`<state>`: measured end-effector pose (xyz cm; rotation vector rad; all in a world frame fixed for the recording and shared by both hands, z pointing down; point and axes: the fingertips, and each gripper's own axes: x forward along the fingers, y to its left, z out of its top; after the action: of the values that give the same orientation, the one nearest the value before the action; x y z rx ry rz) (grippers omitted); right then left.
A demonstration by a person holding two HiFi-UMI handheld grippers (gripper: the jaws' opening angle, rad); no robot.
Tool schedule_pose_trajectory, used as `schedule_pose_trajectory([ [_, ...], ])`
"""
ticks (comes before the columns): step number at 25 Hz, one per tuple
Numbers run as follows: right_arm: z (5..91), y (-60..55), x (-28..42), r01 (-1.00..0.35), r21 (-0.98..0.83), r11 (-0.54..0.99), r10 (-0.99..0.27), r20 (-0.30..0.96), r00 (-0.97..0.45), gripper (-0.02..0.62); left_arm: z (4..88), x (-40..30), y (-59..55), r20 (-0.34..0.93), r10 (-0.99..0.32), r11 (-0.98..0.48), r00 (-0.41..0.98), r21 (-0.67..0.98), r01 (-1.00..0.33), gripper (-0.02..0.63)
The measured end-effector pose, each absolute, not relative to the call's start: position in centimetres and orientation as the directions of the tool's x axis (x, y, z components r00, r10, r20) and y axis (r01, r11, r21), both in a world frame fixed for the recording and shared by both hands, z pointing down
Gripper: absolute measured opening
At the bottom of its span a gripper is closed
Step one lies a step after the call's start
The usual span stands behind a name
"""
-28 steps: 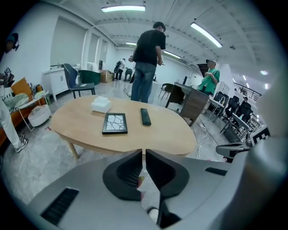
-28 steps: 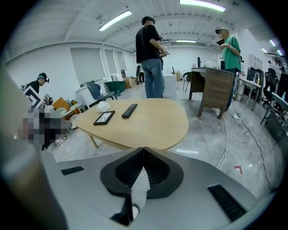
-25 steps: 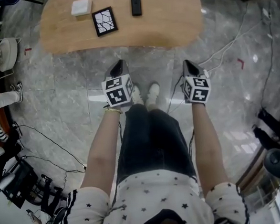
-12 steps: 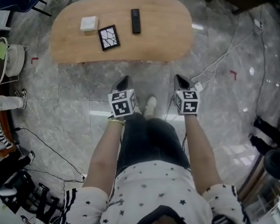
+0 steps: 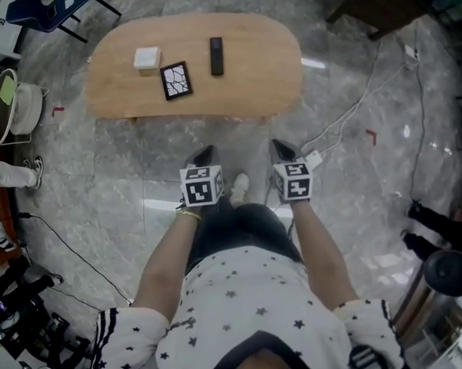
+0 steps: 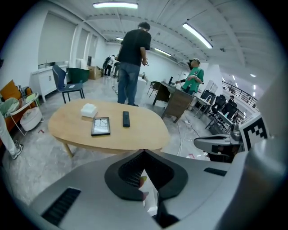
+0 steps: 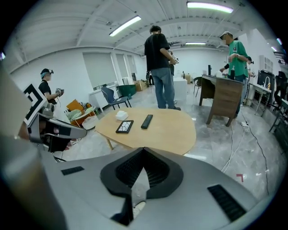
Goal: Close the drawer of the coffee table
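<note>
Both closed: left tool (image 5: pixel 204 153); right tool (image 5: pixel 279 145); coffee table (image 5: pixel 258 63) beyond.

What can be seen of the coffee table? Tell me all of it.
The coffee table has a rounded oval top of light wood, held level on slim wooden legs that stand on the grey marble floor. On the top lie a white box, a black-framed panel with a crackle pattern and a black remote, grouped toward one end. No drawer juts out from under the top in any view, and its front cannot be made out.
</note>
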<state>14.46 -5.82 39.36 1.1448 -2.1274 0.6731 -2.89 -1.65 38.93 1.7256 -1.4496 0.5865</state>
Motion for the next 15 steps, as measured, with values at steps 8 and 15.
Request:
schedule_pose_trajectory([
  [8,36.1,-4.9,13.6,-0.846,-0.174,0.504,-0.505,0.735,-0.452,0.008,36.3,-1.1,0.4,0.799,-0.535,-0.080,0.273,0.273,-0.959,0.008],
  [15,32.5,-4.7,12.0,-0.802,-0.158,0.576,-0.495,0.713,-0.496,0.008,33.3,0.2,-0.3,0.778,-0.546,-0.103,0.310,0.305,-0.947,0.008],
])
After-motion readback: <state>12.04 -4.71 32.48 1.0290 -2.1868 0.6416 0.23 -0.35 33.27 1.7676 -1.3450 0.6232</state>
